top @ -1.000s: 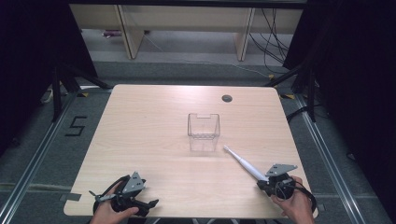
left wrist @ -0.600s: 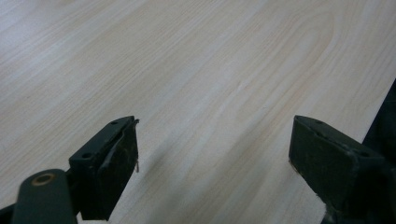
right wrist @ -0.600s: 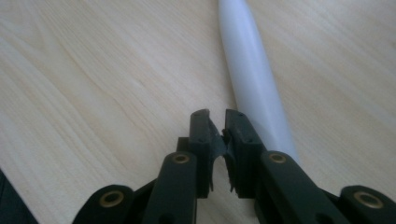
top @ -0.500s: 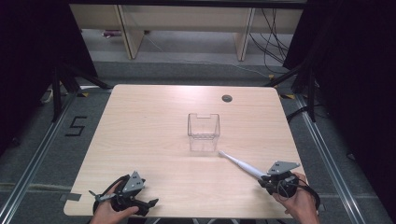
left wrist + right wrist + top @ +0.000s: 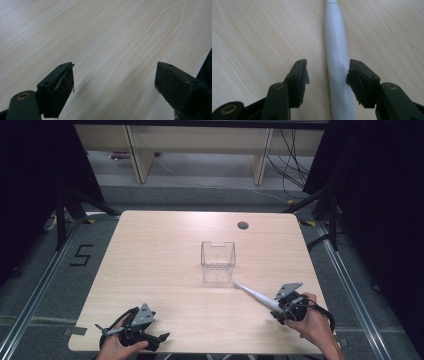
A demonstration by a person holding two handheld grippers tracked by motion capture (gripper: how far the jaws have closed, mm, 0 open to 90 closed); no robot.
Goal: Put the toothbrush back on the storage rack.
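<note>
in the middle of the table [image 5: 165,265] stands a clear plastic container [image 5: 218,261], open at the top, with nothing visible inside it. just beside its near right corner lies the tip of a white toothbrush-like wand [image 5: 254,295], which stretches flat on the wood toward the right gripper [image 5: 278,309] at the near right edge. in the right gripper view the wand's thick handle [image 5: 338,75] lies between the two black jaws, which have just been opening and stand about half apart: the right-hand pad is at the handle's side, the left-hand pad is clear of it with bare wood between, so the handle is not clamped. at the near left edge the left gripper [image 5: 115,85] rests low, its jaws spread wide over bare wood with nothing between them.
</note>
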